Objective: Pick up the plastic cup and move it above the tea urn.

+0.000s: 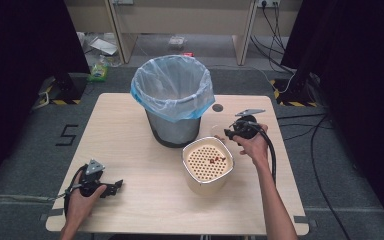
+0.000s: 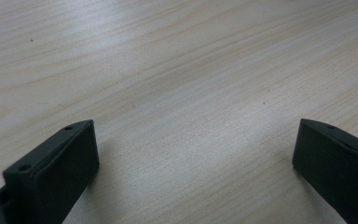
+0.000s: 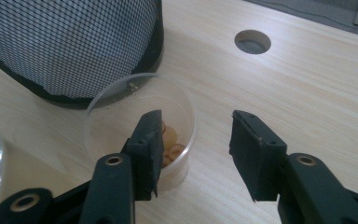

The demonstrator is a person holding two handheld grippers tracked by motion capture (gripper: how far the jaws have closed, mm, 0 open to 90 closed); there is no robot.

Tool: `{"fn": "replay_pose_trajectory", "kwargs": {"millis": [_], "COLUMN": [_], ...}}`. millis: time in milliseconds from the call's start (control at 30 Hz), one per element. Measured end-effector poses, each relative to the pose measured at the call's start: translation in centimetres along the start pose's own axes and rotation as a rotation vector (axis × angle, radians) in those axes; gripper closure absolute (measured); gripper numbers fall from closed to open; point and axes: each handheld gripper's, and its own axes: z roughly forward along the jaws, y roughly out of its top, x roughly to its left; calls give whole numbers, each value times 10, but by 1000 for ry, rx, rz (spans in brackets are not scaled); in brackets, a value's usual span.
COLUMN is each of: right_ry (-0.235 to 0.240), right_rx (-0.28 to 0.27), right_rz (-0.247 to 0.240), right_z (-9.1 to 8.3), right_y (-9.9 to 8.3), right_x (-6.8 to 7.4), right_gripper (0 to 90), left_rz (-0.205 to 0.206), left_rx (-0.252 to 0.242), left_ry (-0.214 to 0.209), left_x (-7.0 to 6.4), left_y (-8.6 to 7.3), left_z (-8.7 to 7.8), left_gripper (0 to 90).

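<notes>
Clear plastic cup (image 3: 142, 133) holding pale ring-shaped pieces, upright on the table (image 3: 307, 84); right gripper (image 3: 193, 154) jaws parted, one jaw over its rim, grasping nothing.

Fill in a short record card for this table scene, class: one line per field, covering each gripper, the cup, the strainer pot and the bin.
Left gripper: jaws open, low over bare pale wooden table, holding nothing
Right gripper: jaws open, one jaw over the cup's rim
Small clear plastic cup: upright, tan ring-shaped pieces at its bottom
Cream pot with perforated strainer top: a few reddish bits on top
Black mesh waste bin with bluish plastic liner: behind the pot
</notes>
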Motion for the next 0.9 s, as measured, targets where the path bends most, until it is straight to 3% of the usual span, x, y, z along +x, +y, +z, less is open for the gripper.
{"fn": "replay_pose_trajectory", "kwargs": {"millis": [400, 467, 567, 767, 867, 900], "right_ry": [6, 0, 2, 15, 19, 19], "right_rx": [84, 110, 112, 91, 24, 24], "right_rz": [-29, -57, -63, -76, -81, -81], "right_z": [22, 25, 25, 19, 9, 9], "right_y": [4, 1, -2, -7, -14, -14], "right_x": [-2, -2, -3, -5, -8, -8], "right_gripper": [704, 745, 801, 826, 862, 862], "left_rz": [0, 0, 0, 0, 0, 0], "left_rx": [0, 0, 0, 0, 0, 0], "left_ry": [0, 0, 0, 0, 0, 0], "left_x": [0, 0, 0, 0, 0, 0], "left_y": [0, 0, 0, 0, 0, 0], "left_z": [0, 0, 0, 0, 0, 0], "left_gripper": [0, 0, 0, 0, 0, 0]}}
